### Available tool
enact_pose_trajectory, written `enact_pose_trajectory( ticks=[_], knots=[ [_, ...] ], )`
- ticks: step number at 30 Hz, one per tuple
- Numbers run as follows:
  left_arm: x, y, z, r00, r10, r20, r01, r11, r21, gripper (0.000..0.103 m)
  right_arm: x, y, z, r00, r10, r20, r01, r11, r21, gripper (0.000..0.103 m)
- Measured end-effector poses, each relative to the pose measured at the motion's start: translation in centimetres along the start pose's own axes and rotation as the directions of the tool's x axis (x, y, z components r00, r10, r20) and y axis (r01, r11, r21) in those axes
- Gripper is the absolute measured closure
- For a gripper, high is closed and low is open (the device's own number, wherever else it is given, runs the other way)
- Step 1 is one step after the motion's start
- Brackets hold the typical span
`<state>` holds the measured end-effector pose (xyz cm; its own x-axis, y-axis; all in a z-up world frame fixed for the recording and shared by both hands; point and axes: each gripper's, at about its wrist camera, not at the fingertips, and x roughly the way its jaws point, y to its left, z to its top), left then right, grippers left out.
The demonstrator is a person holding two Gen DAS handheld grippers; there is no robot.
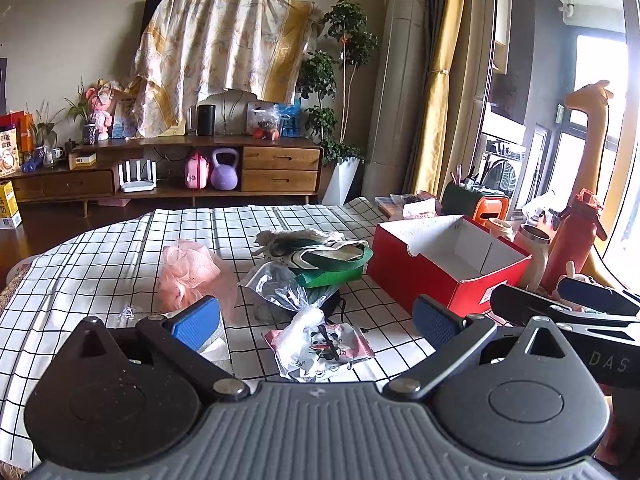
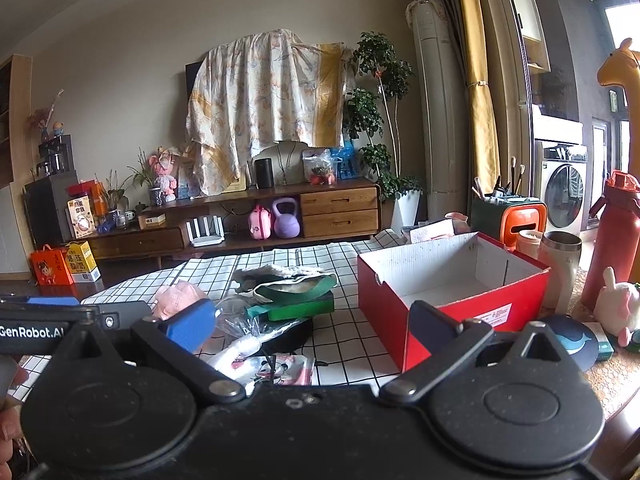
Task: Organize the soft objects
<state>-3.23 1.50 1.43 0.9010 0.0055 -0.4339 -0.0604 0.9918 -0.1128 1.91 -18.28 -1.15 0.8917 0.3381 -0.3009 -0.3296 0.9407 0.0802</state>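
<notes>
On the checked tablecloth (image 1: 100, 248) lie a pink mesh bath puff (image 1: 188, 272), a clear plastic bag (image 1: 280, 288), a green-and-cream cloth bundle (image 1: 328, 258) and a panda-print packet (image 1: 324, 350). An open, empty red box (image 1: 448, 264) stands to the right. My left gripper (image 1: 316, 320) is open and empty above the packet. My right gripper (image 2: 312, 326) is open and empty, between the bundle (image 2: 296, 292) and the red box (image 2: 448, 292). The puff (image 2: 176, 298) and packet (image 2: 276, 368) also show in the right wrist view.
A red bottle (image 2: 612, 240), a steel mug (image 2: 560, 264), an orange holder (image 2: 520, 220) and a small white plush (image 2: 616, 308) stand right of the box. A wooden TV cabinet (image 1: 160, 168) and plants stand beyond the table. The other gripper shows at each view's edge.
</notes>
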Motion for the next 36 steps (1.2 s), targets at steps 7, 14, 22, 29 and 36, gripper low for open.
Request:
enact_pose_trajectory(
  ticks=[7, 14, 22, 29, 36],
  knots=[
    [0.2, 0.1, -0.2, 1.000, 0.004, -0.009, -0.004, 1.000, -0.004, 0.000, -0.1, 0.4, -0.2, 1.000, 0.012, -0.009, -0.012, 1.000, -0.019, 0.000],
    [0.0, 0.5, -0.2, 1.000, 0.029, 0.001, -0.029, 1.000, -0.010, 0.000, 0.2, 0.7, -0.1, 0.999, 0.027, -0.022, -0.028, 0.999, -0.025, 0.000],
    [-0.3, 0.7, 0.0, 0.999, 0.036, 0.018, -0.036, 0.999, -0.007, 0.000, 0.2, 1.1, 0.0, 0.999, 0.044, -0.024, -0.045, 0.998, -0.040, 0.000],
    [-0.2, 1.1, 0.0, 0.999, 0.038, 0.021, -0.038, 0.999, -0.023, 0.000, 0.3, 1.3, 0.0, 0.999, 0.043, -0.028, -0.044, 0.998, -0.038, 0.000],
    [0.1, 1.4, -0.2, 0.999, 0.033, 0.013, -0.033, 0.999, -0.018, 0.000, 0.9, 1.5, -0.1, 0.998, 0.056, -0.043, -0.058, 0.998, -0.038, 0.000]
  ],
)
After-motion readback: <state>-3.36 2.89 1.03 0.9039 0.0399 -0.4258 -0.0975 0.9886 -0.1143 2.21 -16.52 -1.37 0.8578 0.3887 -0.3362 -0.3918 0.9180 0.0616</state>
